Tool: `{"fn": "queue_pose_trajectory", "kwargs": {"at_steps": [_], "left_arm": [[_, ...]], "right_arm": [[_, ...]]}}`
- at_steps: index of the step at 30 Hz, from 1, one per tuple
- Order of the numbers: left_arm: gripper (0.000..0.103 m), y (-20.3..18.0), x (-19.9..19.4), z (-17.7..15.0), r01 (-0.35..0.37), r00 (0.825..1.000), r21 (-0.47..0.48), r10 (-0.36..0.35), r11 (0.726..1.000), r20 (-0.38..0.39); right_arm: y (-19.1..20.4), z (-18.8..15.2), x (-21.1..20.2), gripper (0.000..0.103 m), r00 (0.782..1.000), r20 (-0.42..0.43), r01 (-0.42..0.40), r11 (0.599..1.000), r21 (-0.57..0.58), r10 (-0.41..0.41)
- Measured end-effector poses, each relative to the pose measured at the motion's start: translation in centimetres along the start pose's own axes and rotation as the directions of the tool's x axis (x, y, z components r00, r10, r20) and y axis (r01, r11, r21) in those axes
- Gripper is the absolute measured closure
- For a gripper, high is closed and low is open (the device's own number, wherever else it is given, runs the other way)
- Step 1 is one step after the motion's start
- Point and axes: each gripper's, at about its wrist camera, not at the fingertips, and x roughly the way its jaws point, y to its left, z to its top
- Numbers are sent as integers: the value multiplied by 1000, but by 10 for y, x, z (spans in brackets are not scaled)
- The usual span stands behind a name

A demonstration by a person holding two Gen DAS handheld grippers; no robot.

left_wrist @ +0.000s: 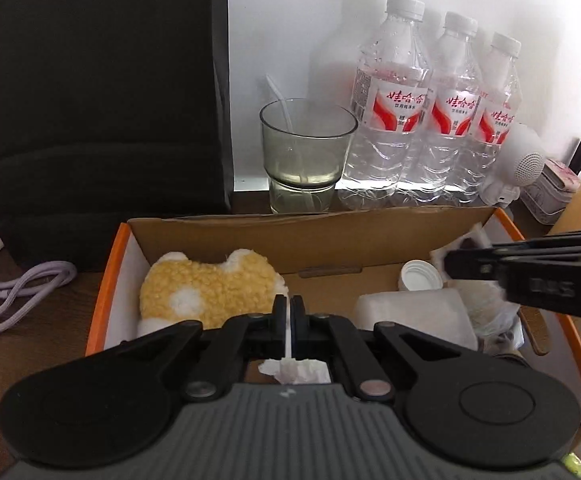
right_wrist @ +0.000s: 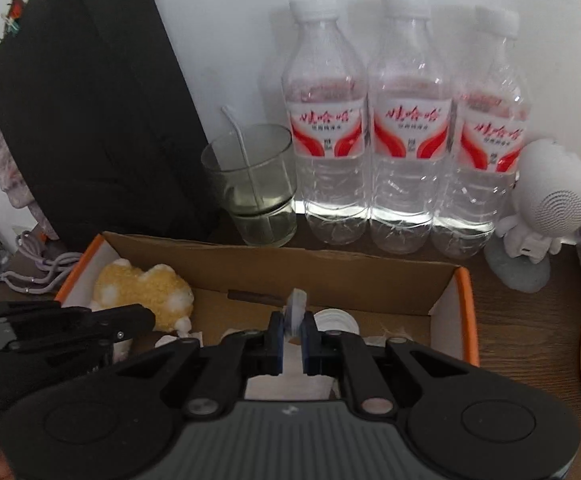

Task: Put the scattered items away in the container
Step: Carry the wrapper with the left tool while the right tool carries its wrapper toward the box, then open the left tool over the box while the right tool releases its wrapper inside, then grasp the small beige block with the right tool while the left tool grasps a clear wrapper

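An orange-rimmed cardboard box [left_wrist: 102, 300] [right_wrist: 466, 292] lies open on the wooden table. Inside it are a yellow plush toy [left_wrist: 210, 288] [right_wrist: 142, 288], a white bottle cap [left_wrist: 420, 276] [right_wrist: 338, 320], a white packet [left_wrist: 414, 316] and crumpled plastic. My left gripper [left_wrist: 289, 308] hangs over the box's near side, shut on a thin white tissue [left_wrist: 290, 372] that dangles below its fingers. My right gripper [right_wrist: 293, 324] is over the right half of the box, shut on a small pale piece [right_wrist: 296, 306], blurred. Each gripper shows in the other's view, the right [left_wrist: 448, 264] and the left [right_wrist: 150, 320].
Behind the box stand a grey glass with a straw [left_wrist: 306, 152] and three water bottles [left_wrist: 430, 112] against the white wall. A black bag [left_wrist: 90, 80] rises at back left. A white astronaut speaker [right_wrist: 542, 208] sits at right, a purple cord [left_wrist: 18, 288] at left.
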Motion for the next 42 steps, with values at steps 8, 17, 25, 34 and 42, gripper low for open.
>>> {"fn": "queue_pose_trajectory", "kwargs": {"at_steps": [8, 17, 25, 34, 42], "left_arm": [[89, 5, -7, 4, -14, 1000, -18, 14, 1000, -18], [3, 3, -78, -2, -47, 998, 4, 47, 999, -36], [0, -11, -174, -64, -229, 945, -1, 223, 973, 240], [0, -25, -233, -194, -115, 783, -8, 96, 993, 614], [0, -32, -271, -307, -170, 846, -25, 159, 985, 509]], "right_arm": [[6, 1, 10, 67, 999, -17, -31, 998, 48, 32], [7, -2, -74, 49, 998, -20, 67, 994, 80, -66], [37, -68, -169, 37, 979, 130, 167, 985, -45, -160], [81, -223, -216, 18, 775, 628, 227, 958, -177, -67], [84, -320, -233, 18, 845, 515, 181, 983, -25, -143]]}}
